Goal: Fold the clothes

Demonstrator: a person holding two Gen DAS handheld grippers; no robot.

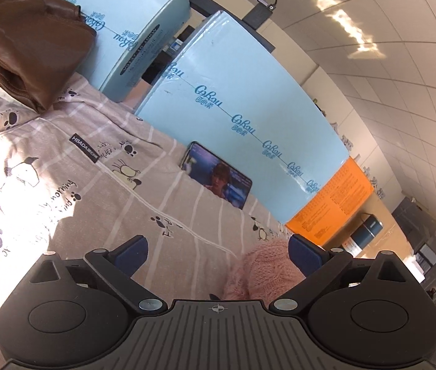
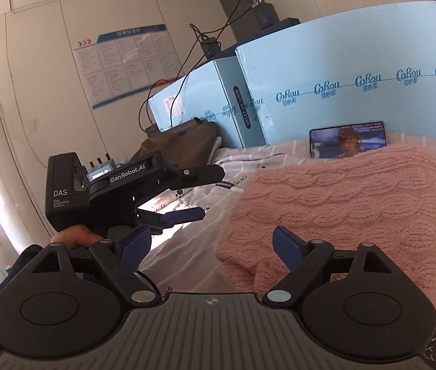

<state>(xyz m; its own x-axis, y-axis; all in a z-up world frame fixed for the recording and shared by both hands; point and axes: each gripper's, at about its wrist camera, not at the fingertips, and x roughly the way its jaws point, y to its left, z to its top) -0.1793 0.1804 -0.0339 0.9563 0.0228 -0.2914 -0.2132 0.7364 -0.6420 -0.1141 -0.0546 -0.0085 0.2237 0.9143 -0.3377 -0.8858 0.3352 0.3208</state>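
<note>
Left gripper [image 1: 218, 254]: jaws wide, holding nothing, with the pink knit sweater's [image 2: 341, 203] edge near its right finger. Right gripper [image 2: 211, 246]: jaws wide, empty, over the sweater's near left corner. The sweater lies folded on the patterned sheet [image 1: 100, 166]; a phone [image 2: 347, 138] leans against blue boxes [image 1: 248, 108] beyond.

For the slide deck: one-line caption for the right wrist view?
Right tool open at the edge of a folded pink knit sweater on patterned bedding; left tool open alongside.
</note>
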